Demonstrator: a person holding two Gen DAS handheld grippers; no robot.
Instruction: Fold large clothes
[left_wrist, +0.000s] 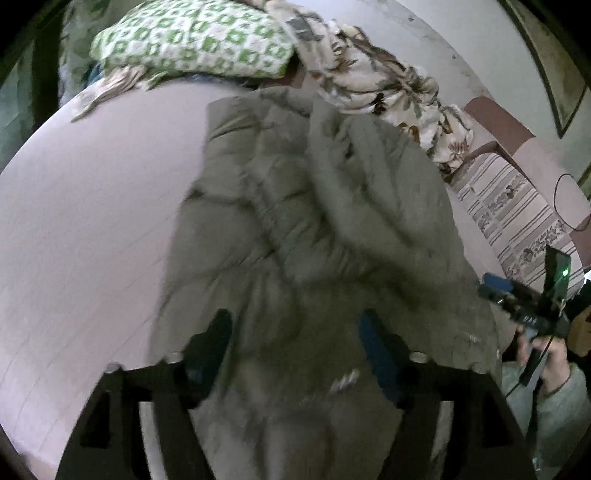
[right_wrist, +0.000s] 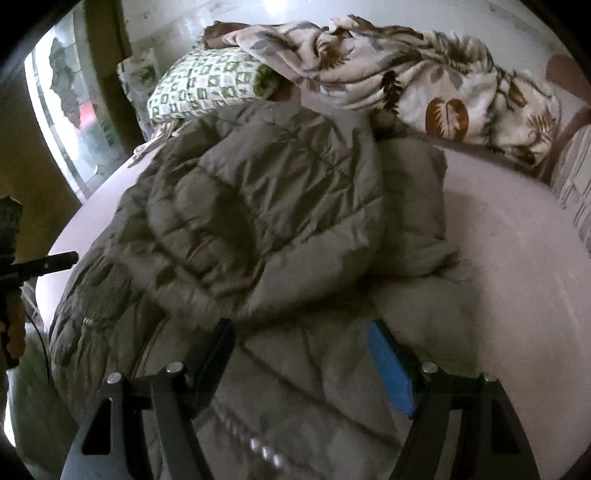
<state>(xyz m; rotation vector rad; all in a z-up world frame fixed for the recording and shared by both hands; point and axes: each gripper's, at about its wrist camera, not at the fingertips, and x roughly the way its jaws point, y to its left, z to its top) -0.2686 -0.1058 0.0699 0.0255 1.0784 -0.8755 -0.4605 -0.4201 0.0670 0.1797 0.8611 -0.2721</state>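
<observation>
Behind the jacket, a pillow, seemingly under a blanket

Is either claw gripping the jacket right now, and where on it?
Neither. Both the left claw and the right claw are open, hovering over the near end of the grey puffer jacket with its fabric between their fingers, not pinched.

pillow: green-and-white check, far ahead, left
blanket: cream with brown leaves, bunched, far ahead, right
sheet: pale pink, bare, left
</observation>
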